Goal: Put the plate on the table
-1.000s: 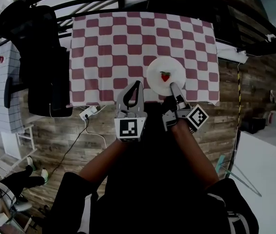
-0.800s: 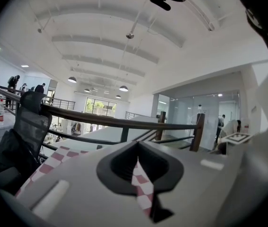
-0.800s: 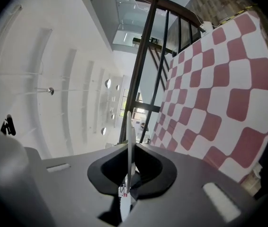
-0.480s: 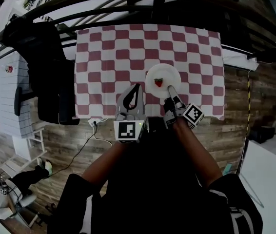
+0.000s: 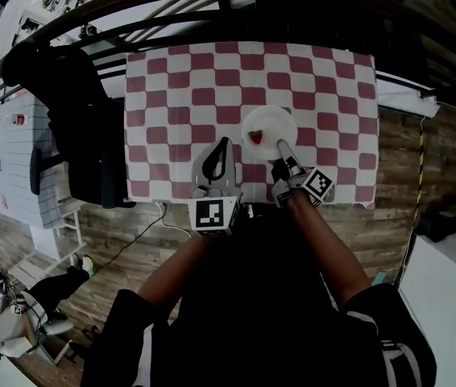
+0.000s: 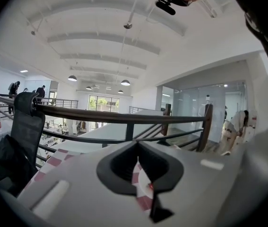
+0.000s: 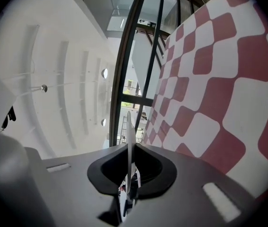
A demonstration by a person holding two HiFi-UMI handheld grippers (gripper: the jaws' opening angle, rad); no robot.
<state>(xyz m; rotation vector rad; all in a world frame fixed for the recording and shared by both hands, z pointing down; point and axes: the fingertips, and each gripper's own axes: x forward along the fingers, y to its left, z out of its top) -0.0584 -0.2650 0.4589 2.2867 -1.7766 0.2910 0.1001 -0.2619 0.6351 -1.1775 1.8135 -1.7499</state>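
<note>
In the head view, the table (image 5: pixel 172 95) carried a red-and-white checked cloth, and the white plate (image 5: pixel 272 121) lay over its near-right part with a strawberry (image 5: pixel 255 137) on it. The right gripper (image 5: pixel 280 144) reached in from the near side and met the plate's near rim. The left gripper (image 5: pixel 226 141) hung just beside the plate on its left, over the cloth and apart from the plate. This view did not show whether the plate already rested on the cloth or hung just above it.

In the left gripper view, the jaws stood pressed together at the tips with nothing between them. Only a strip of checked cloth showed through the gap behind the tips, with a dark railing (image 6: pixel 124 118) beyond.

In the right gripper view, the jaws were pinching the plate's rim, which showed edge-on as a thin white line running up from between them. The cloth filled the right side of the picture, so this gripper was rolled onto its side.

The grip held a thin rim at one edge only, so the far side of the plate could sag or the rim could slip out. A tilt could send the strawberry rolling off. Letting go before the plate lay flat could drop it with a knock. The idle left gripper sat close enough to bump the plate.
</note>
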